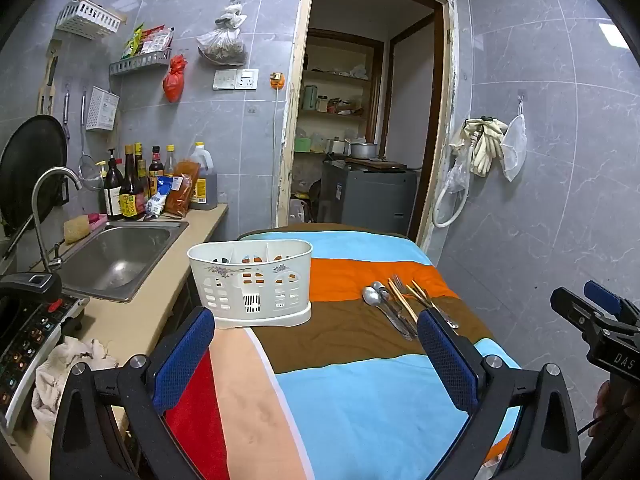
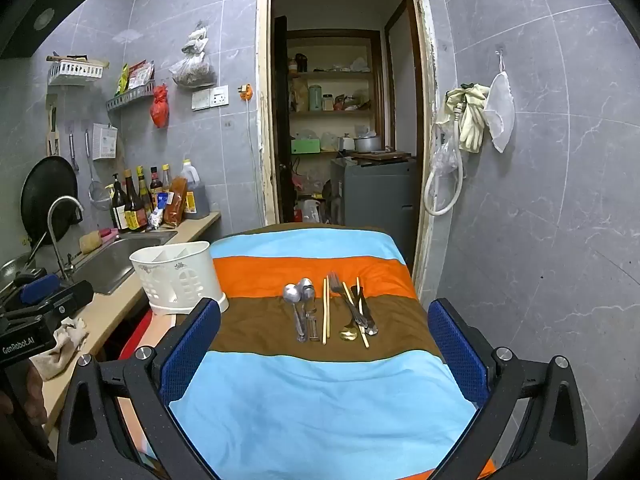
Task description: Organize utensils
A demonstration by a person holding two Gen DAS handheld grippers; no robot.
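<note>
Both grippers, left (image 1: 316, 344) and right (image 2: 324, 340), hold jaws wide and empty. Utensils (image 2: 330, 308) lie on the cloth (image 2: 320, 400) beside the caddy (image 2: 176, 276) (three compartments); we should pinch one handle at a time.

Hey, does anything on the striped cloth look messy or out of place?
Mostly tidy. Only the right-hand cluster looks jumbled: a fork, a gold spoon and chopsticks lie crossed over each other. The white caddy stands upright.

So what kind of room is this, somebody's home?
Most likely a small home kitchen: a steel sink with a tap, sauce bottles on the counter, and a black pan propped against the tiled wall.
</note>
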